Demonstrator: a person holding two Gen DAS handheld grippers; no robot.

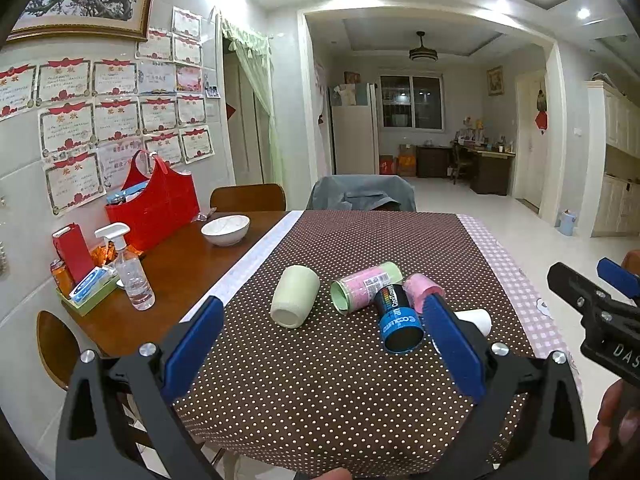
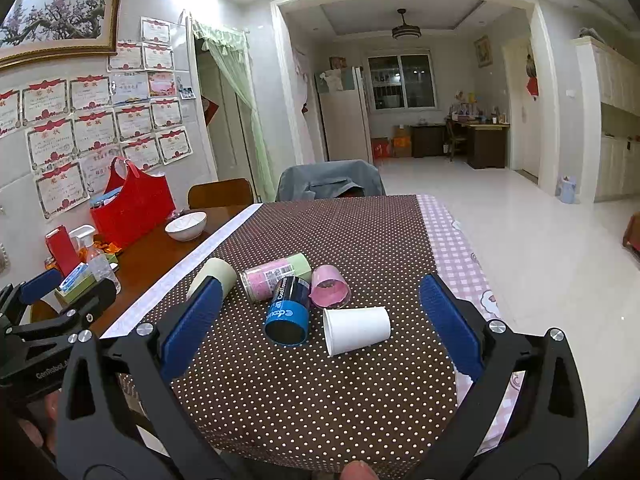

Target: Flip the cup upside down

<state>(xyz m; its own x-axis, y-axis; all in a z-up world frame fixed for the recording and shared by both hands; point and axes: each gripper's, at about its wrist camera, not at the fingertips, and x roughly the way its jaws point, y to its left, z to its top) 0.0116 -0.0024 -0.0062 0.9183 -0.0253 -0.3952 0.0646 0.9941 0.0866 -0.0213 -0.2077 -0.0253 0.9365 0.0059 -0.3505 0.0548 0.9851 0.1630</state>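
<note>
Several cups lie on their sides on the brown dotted cloth [image 1: 320, 380]: a pale green cup [image 1: 295, 296] [image 2: 214, 276], a pink-and-green cup [image 1: 366, 286] [image 2: 276, 276], a black-and-blue cup [image 1: 396, 320] [image 2: 289, 314], a pink cup [image 1: 422, 290] [image 2: 330, 286] and a white paper cup [image 2: 356, 330] [image 1: 476, 320]. My left gripper [image 1: 320, 328] is open and empty, above the cloth in front of the cups. My right gripper [image 2: 316, 312] is open and empty, also short of the cups. It shows at the right edge of the left wrist view [image 1: 596, 304].
A white bowl [image 1: 225, 230], a red bag [image 1: 154, 208], a spray bottle [image 1: 130, 272] and a tray of small items [image 1: 86, 292] stand on the bare wood at the left. Chairs [image 1: 362, 194] stand at the far edge. A pink checked cloth [image 2: 460, 248] covers the table's right side.
</note>
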